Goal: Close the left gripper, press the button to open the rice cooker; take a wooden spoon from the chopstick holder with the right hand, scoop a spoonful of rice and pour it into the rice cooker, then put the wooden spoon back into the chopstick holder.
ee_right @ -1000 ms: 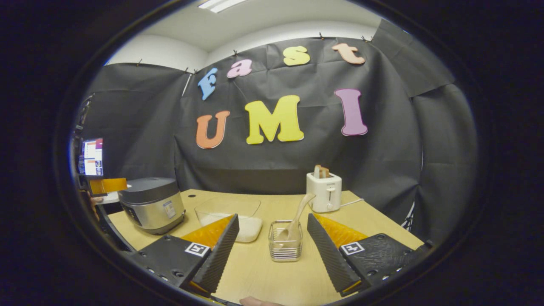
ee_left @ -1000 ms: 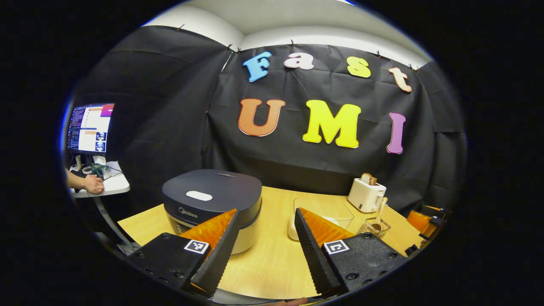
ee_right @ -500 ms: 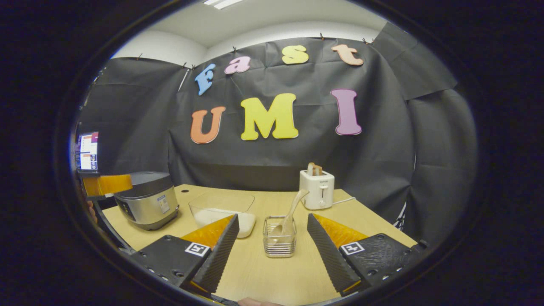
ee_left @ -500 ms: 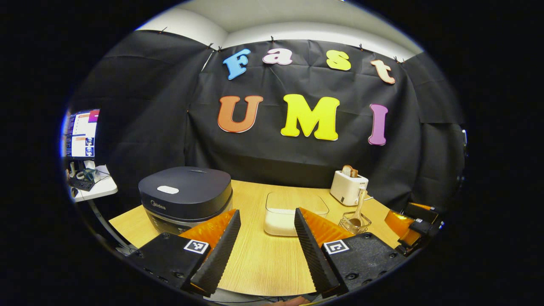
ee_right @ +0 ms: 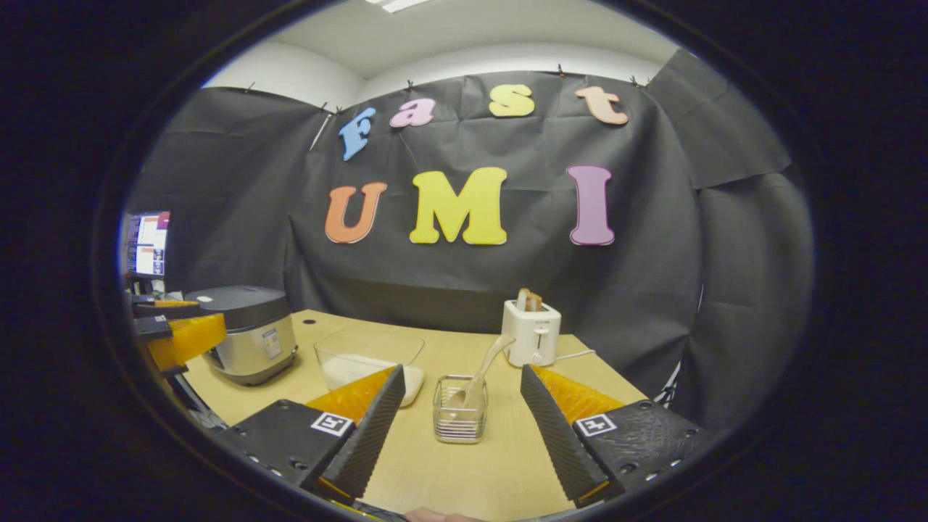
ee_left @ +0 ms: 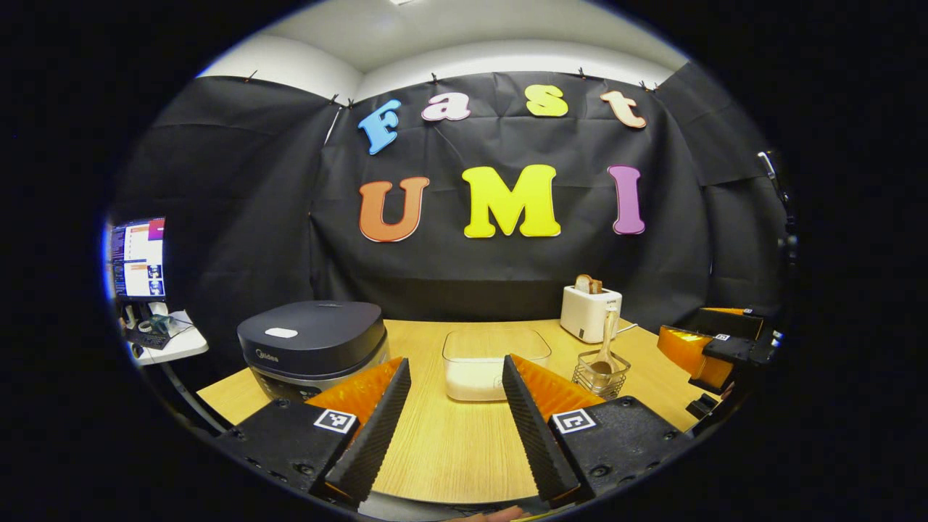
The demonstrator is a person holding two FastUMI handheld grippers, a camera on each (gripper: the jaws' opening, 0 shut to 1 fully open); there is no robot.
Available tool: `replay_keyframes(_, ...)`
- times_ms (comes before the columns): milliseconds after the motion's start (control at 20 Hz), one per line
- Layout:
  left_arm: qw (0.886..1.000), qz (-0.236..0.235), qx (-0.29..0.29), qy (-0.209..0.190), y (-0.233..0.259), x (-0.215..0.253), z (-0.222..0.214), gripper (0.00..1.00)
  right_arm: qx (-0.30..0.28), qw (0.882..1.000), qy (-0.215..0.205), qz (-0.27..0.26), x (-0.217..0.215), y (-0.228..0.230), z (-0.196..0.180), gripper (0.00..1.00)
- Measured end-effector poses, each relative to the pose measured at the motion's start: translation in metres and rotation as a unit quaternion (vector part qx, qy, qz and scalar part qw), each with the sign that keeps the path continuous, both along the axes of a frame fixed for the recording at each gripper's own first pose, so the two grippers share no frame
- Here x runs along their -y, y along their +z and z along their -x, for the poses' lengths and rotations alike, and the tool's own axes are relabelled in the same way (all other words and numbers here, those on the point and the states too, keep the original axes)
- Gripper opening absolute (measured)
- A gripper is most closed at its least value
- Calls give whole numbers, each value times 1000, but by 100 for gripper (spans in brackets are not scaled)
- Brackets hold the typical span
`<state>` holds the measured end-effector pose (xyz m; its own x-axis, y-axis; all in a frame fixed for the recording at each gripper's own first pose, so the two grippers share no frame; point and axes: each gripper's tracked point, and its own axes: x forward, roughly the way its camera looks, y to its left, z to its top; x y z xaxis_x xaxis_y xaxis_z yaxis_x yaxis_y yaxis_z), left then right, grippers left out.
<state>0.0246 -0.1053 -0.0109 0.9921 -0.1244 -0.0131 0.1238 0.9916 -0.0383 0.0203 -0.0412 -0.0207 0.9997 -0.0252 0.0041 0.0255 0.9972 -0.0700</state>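
The dark rice cooker [ee_left: 313, 348] stands shut at the table's left, a pale oval button [ee_left: 281, 333] on its lid; it also appears as a grey-sided rice cooker [ee_right: 243, 332] in the right gripper view. A clear container of rice [ee_left: 493, 365] sits mid-table. A wooden spoon [ee_right: 480, 370] leans in the wire chopstick holder [ee_right: 459, 410]. My left gripper [ee_left: 453, 417] is open, hovering above the table's near edge, right of the cooker. My right gripper [ee_right: 460, 424] is open, the holder straight ahead between its fingers but farther off.
A white toaster [ee_right: 531, 333] with bread stands at the back right, its cord trailing right. A monitor [ee_left: 136, 258] sits on a side stand left of the wooden table [ee_left: 449, 449]. The right gripper [ee_left: 714, 348] shows at the right rim of the left gripper view.
The left gripper view has swung right and drawn back; the cooker now lies farther left and smaller. The right gripper has shifted slightly right. A person's hand by the monitor has gone from view.
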Motion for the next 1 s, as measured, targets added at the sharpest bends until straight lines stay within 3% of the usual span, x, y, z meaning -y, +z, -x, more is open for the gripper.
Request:
replay_keyframes(300, 1000, 16, 2, 12, -5, 2, -7, 83, 1, 1000, 24, 6, -5, -7, -2, 95)
replay_keyframes(500, 999, 34, 0, 16, -6, 5, -8, 83, 1, 1000, 19, 2, 7, -10, -4, 95)
replay_keyframes(1000, 1000, -10, 4, 29, -6, 14, 7, 83, -2, 1000, 11, 7, 22, 0, 22, 95)
